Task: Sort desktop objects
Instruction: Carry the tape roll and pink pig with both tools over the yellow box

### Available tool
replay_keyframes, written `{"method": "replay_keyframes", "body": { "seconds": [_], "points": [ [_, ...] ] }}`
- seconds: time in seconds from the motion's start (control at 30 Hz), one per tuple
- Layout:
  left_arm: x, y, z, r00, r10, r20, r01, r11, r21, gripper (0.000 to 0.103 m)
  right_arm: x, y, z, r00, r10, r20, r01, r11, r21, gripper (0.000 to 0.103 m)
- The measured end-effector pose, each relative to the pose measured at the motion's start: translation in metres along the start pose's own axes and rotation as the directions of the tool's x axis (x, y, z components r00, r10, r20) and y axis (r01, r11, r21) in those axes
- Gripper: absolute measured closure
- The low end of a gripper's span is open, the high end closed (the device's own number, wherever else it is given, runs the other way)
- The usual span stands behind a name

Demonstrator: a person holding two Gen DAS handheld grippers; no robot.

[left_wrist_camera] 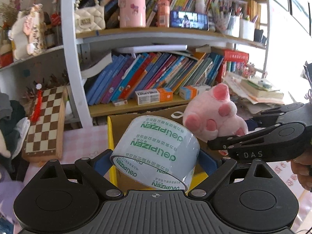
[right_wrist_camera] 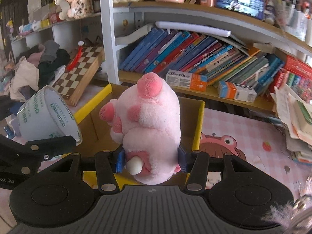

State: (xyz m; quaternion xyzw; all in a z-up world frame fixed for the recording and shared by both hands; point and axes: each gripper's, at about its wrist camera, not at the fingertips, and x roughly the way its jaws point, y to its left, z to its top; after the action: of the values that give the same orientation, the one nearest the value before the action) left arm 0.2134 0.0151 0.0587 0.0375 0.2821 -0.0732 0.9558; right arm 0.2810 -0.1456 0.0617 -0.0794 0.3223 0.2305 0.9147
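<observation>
My left gripper [left_wrist_camera: 156, 161] is shut on a wide roll of clear tape [left_wrist_camera: 156, 148] with green lettering, its blue pads pressing both sides. The roll hangs over an open cardboard box [left_wrist_camera: 124, 119] with yellow edging. In the right wrist view my right gripper [right_wrist_camera: 152, 160] is shut on a pink plush pig [right_wrist_camera: 150, 120], which stands up between the blue pads above the same box [right_wrist_camera: 197, 120]. The pig [left_wrist_camera: 214, 117] and the right gripper's black fingers [left_wrist_camera: 243, 140] show at the right of the left wrist view. The tape roll [right_wrist_camera: 46, 117] shows at the left of the right wrist view.
A bookshelf [right_wrist_camera: 195, 58] full of slanted books rises just behind the box, with small cartons [right_wrist_camera: 186, 79] on its lower board. A folded chessboard [left_wrist_camera: 44, 124] leans at the left beside a heap of clothes [right_wrist_camera: 39, 66]. Piled papers [right_wrist_camera: 296, 117] crowd the right of the pink desk mat [right_wrist_camera: 243, 136].
</observation>
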Motion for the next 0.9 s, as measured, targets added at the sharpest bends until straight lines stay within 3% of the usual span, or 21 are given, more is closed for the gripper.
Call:
{"method": "replay_keyframes", "body": {
  "seconds": [0.27, 0.57, 0.9],
  "points": [
    [0.060, 0.005, 0.017, 0.995, 0.034, -0.095, -0.028, 0.998, 0.063, 0.009, 0.069, -0.019, 0.023, 0.994, 0.019, -0.106, -0.028, 0.996, -0.080, 0.054],
    [0.111, 0.008, 0.024, 0.976, 0.034, -0.217, -0.004, 0.991, 0.136, 0.009, 0.124, -0.026, 0.028, 0.969, 0.071, -0.239, -0.109, 0.982, -0.152, 0.054],
    [0.149, 0.011, 0.019, 0.950, 0.047, -0.309, 0.015, 0.980, 0.197, 0.009, 0.148, -0.015, 0.034, 0.968, 0.019, -0.249, -0.107, 0.932, -0.346, 0.053]
  ]
}}
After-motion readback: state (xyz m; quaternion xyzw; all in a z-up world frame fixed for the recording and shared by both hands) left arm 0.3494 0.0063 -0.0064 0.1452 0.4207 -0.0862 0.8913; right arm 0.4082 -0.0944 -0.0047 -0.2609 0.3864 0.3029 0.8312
